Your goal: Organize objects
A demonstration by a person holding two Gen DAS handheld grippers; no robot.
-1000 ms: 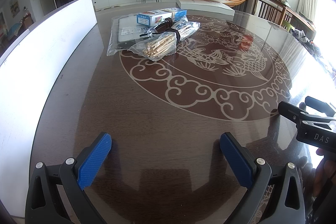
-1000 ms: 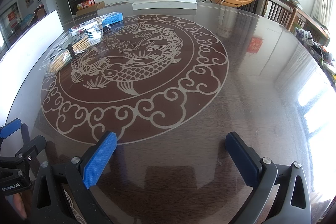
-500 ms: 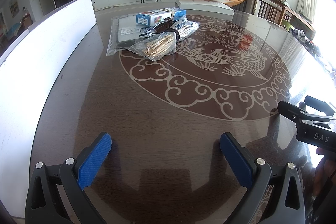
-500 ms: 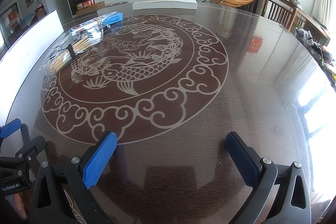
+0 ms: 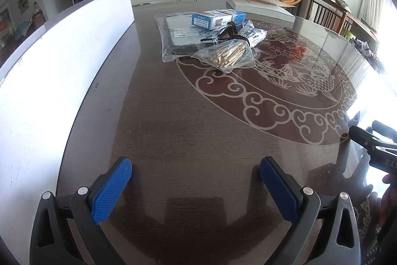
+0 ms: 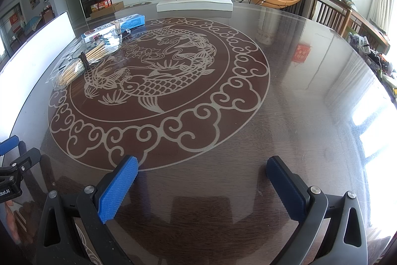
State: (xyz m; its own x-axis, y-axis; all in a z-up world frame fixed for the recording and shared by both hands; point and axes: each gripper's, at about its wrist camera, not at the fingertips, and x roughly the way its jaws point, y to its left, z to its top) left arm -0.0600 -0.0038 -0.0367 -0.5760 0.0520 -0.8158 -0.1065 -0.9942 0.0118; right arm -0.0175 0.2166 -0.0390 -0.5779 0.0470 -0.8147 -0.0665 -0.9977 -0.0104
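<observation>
Far ahead on the dark round table [image 5: 188, 131] lies a clear bag of wooden sticks [image 5: 227, 55] bound by a dark band, a blue and white box [image 5: 213, 19] behind it, and a flat clear plastic sleeve [image 5: 173, 41] under both. The right wrist view shows the same bag of sticks [image 6: 82, 61] and blue box [image 6: 119, 25] at far left. My left gripper [image 5: 196, 170] is open over bare table, far from the pile. My right gripper [image 6: 202, 171] is open too, with nothing between its blue pads; it shows in the left wrist view at the right edge [image 5: 372, 143].
A white board [image 5: 49, 76] stands upright along the table's left side. A large white flat box [image 6: 196, 1] lies at the table's far edge. Wooden chairs [image 6: 335, 16] stand at the right. A carp-and-cloud pattern [image 6: 158, 76] covers the table's middle.
The left wrist view has turned slightly, so the pile sits a little more to the right. The right gripper has not moved.
</observation>
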